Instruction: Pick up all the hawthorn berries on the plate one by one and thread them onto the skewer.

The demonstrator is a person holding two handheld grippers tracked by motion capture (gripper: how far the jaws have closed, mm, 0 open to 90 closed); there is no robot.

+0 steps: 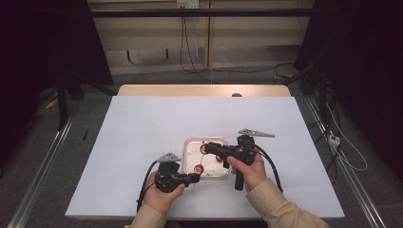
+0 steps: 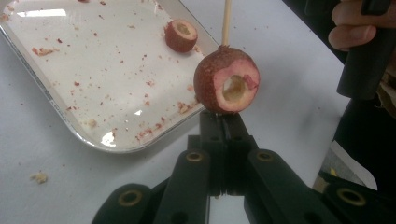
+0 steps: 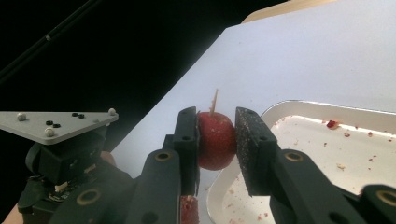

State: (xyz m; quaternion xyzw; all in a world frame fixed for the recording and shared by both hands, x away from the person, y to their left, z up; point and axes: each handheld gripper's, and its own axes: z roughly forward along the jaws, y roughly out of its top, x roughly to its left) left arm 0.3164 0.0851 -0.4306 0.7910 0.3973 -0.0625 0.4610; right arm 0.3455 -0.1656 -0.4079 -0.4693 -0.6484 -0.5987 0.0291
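Left tongs (image 2: 223,122) pinch skewer (image 2: 226,22); right tongs (image 3: 215,140) clamp red fruit (image 3: 215,140)

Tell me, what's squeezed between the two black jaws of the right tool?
A red cored fruit on a thin wooden skewer sits between the right tool's jaws, seen in the right gripper view, above the metal tray.

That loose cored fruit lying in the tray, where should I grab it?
Pinch the loose fruit across its rounded red sides, coming down from above the tray. Its cored hole faces roughly upward, so side contact probably keeps the opening clear.
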